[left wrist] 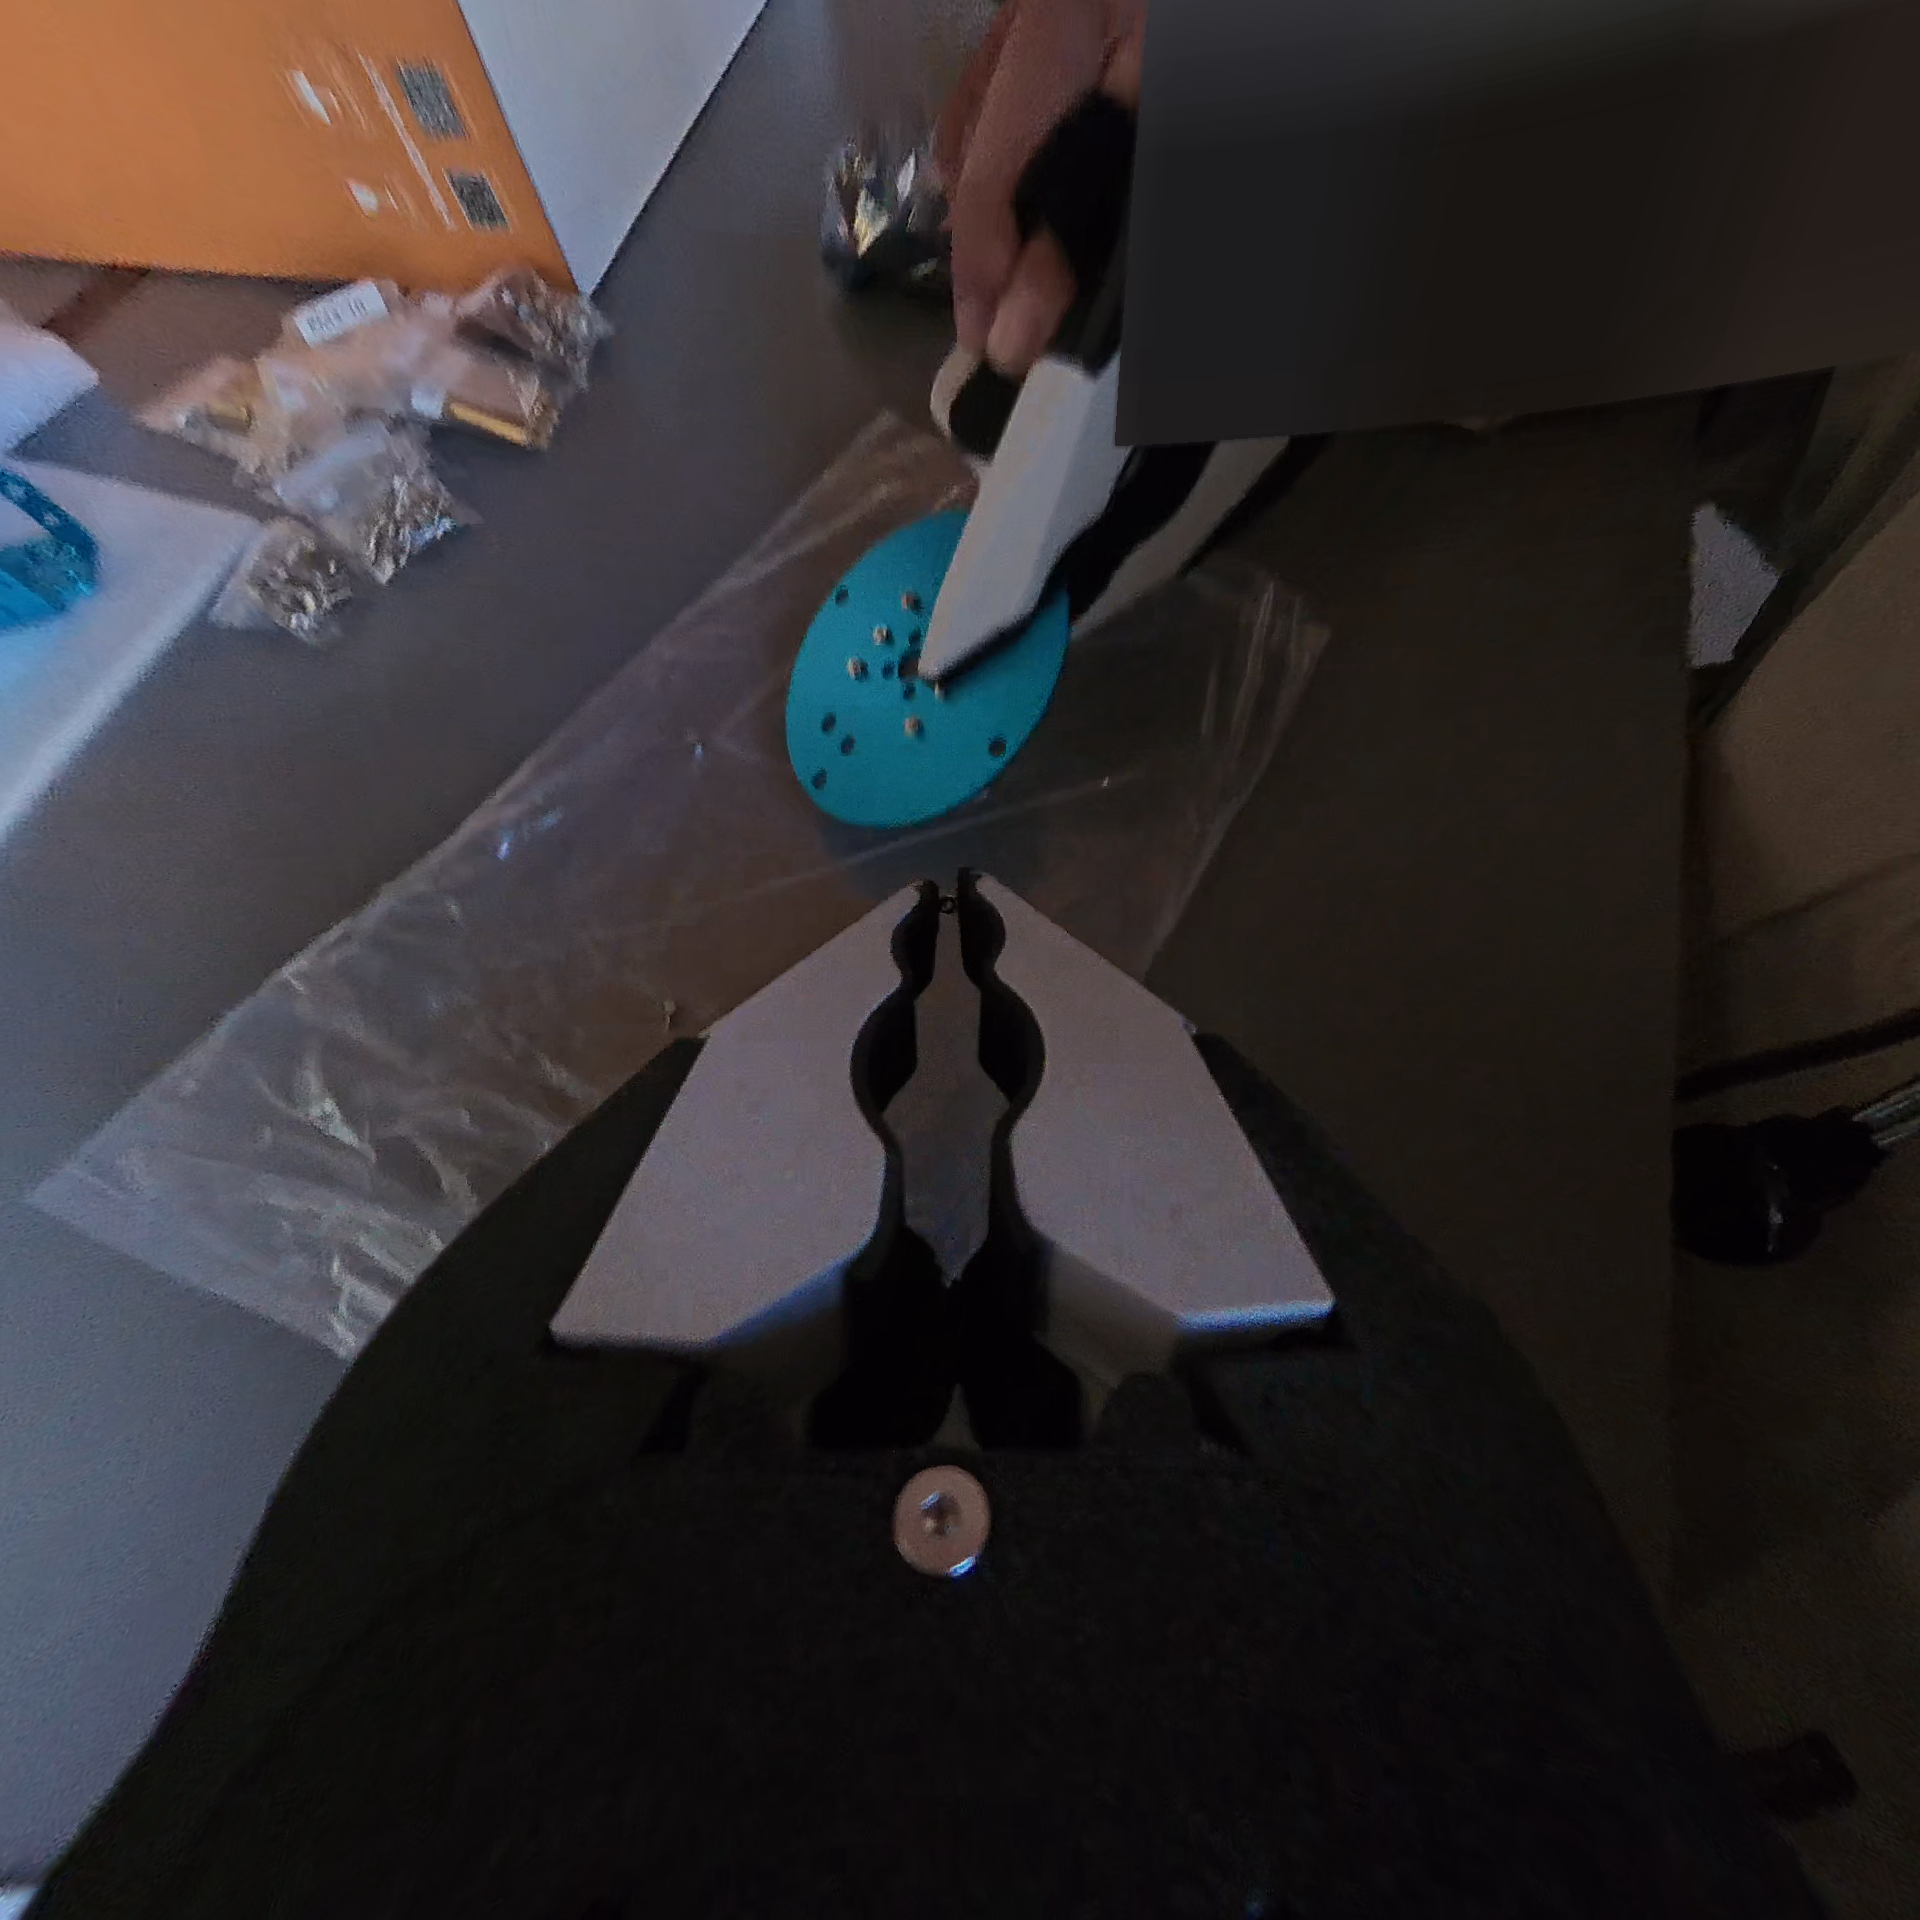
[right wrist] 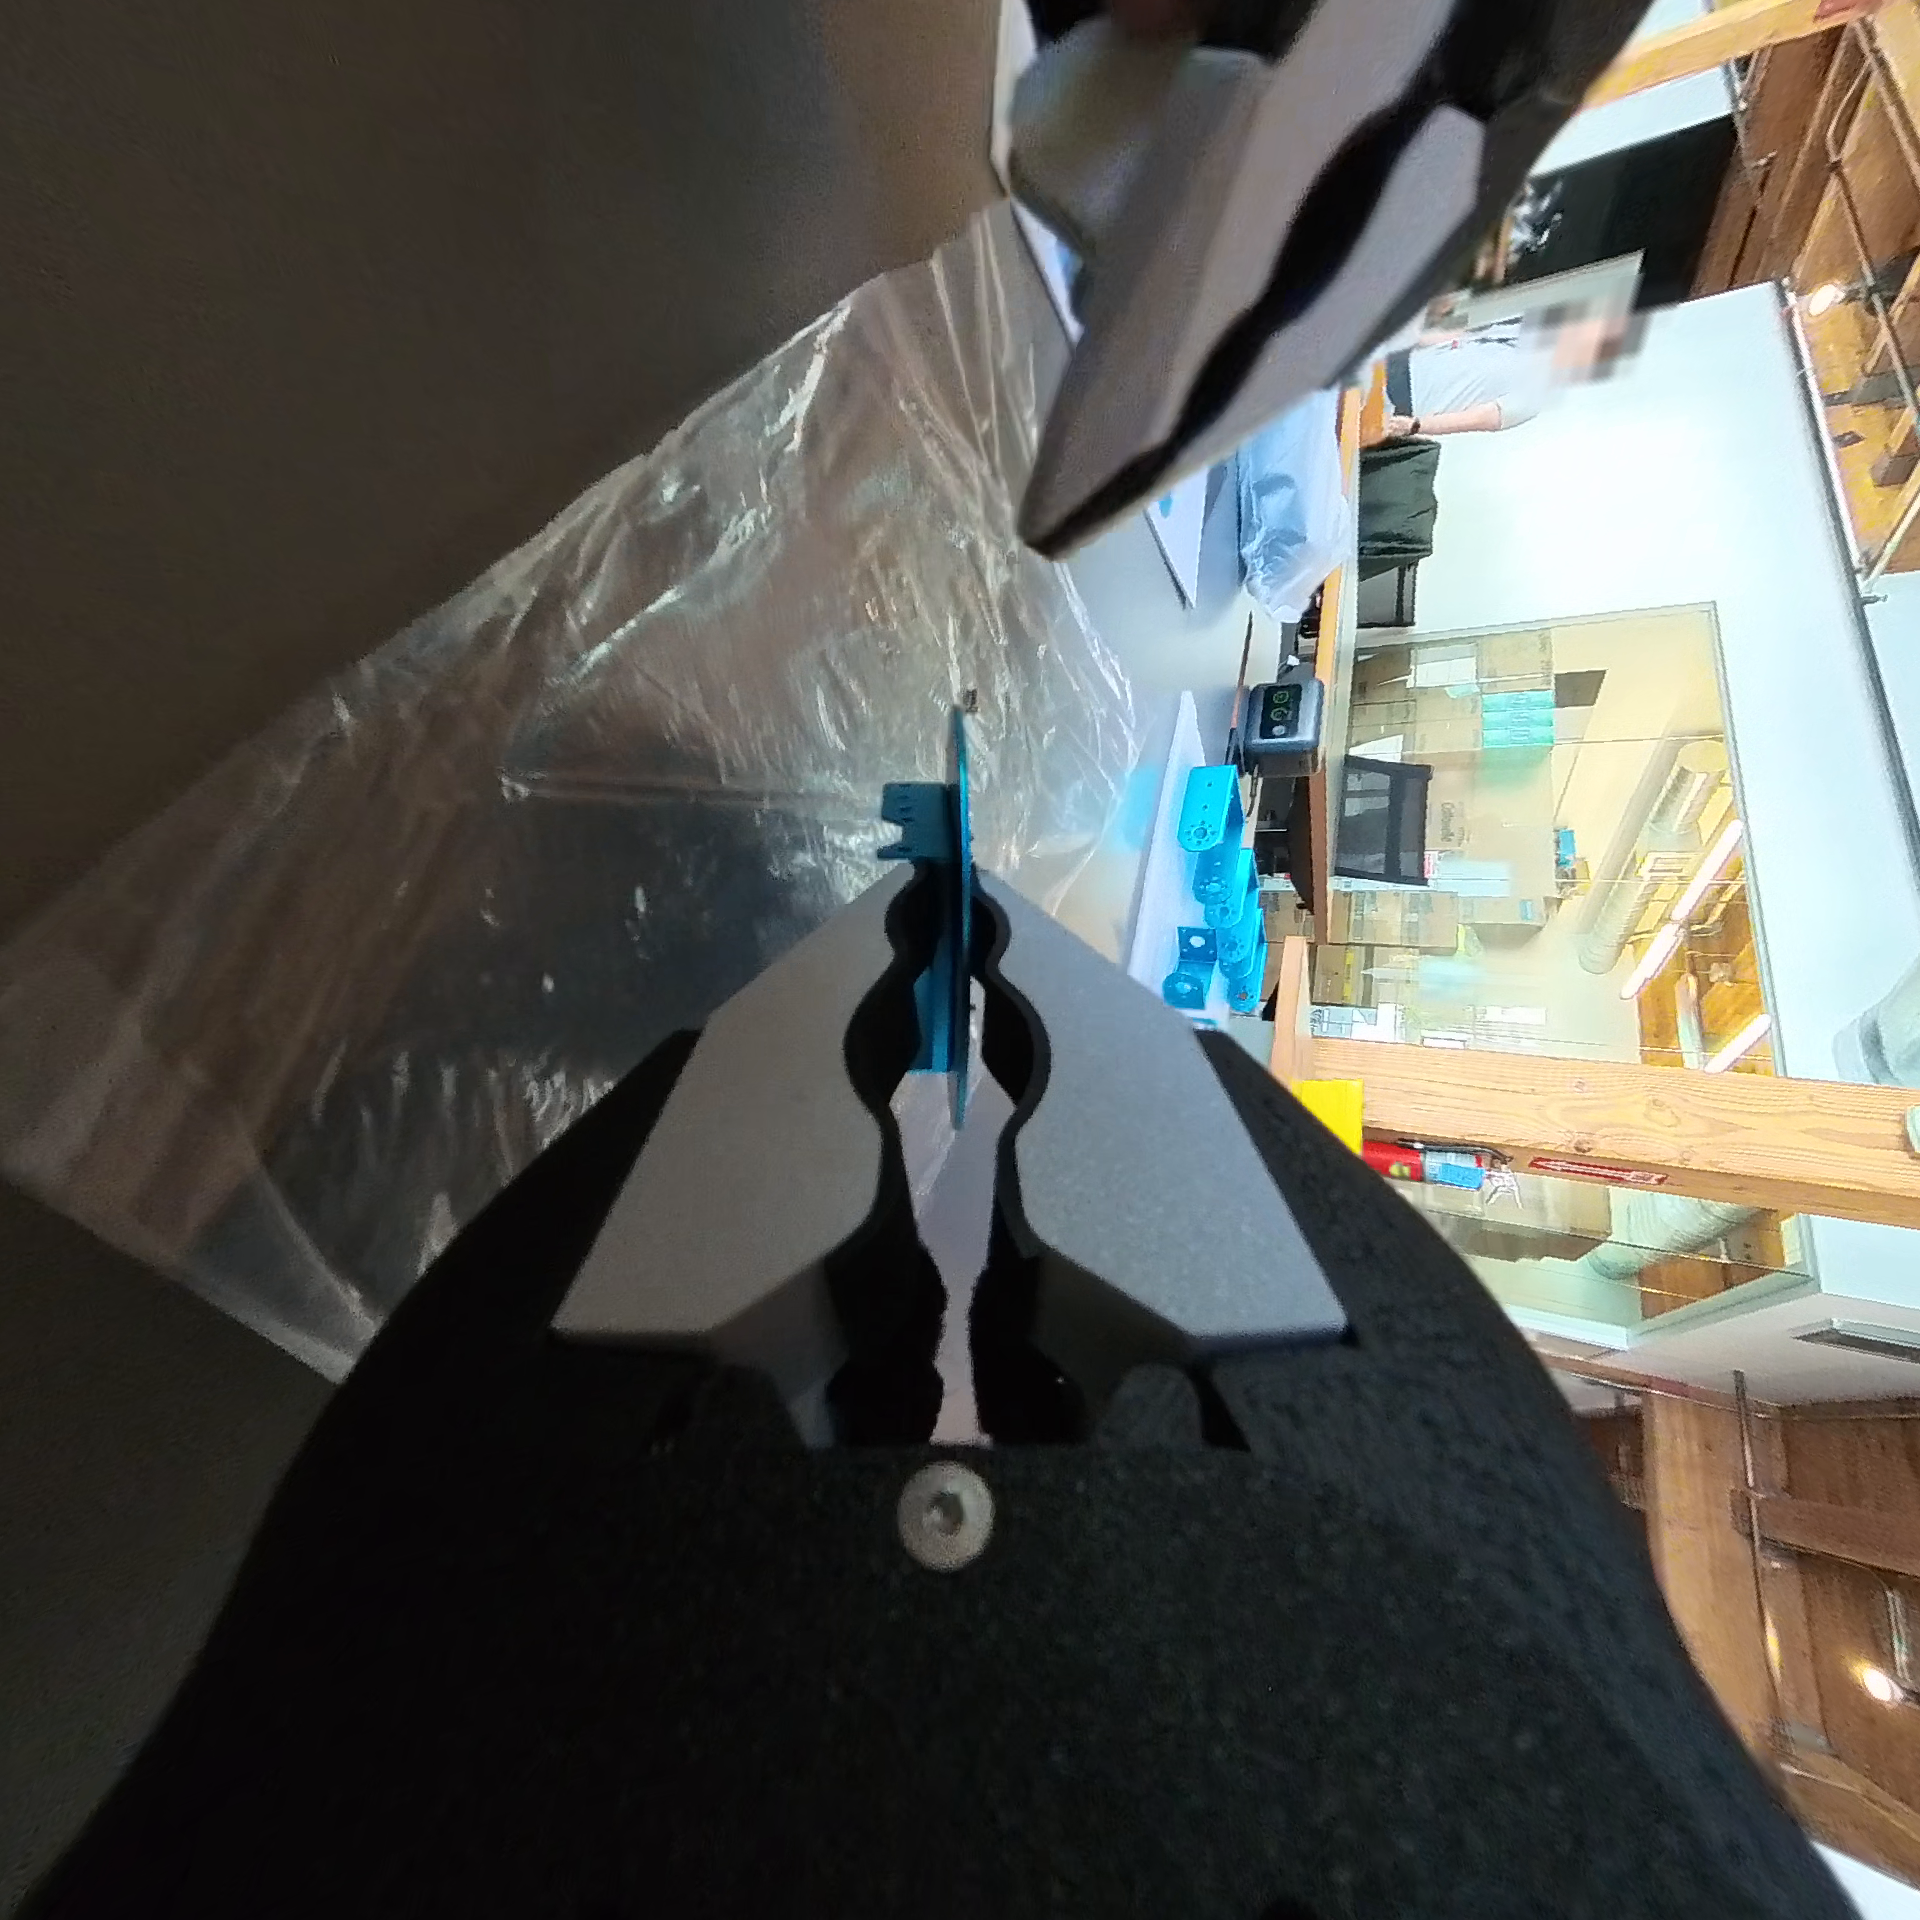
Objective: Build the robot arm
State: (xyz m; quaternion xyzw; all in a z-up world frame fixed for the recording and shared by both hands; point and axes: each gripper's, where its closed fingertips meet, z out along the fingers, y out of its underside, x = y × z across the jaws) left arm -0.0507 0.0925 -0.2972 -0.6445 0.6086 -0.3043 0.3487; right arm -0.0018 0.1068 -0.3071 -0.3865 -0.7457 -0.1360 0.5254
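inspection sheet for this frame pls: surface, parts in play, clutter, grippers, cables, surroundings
Surface: dark grey tabletop with a clear plastic bag spread flat on it.
Parts in play: teal disc with holes, held on edge over the bag; a small blue bracket is fixed to one face.
Clutter: small bags of hardware, an orange box, blue brackets farther off.
Grippers: right gripper shut on the disc; left gripper shut, with a tiny dark part at its tips, just short of the disc.
Cables: nothing seen.
Surroundings: a person's hand on the right gripper; wooden shelving and another person in the background.
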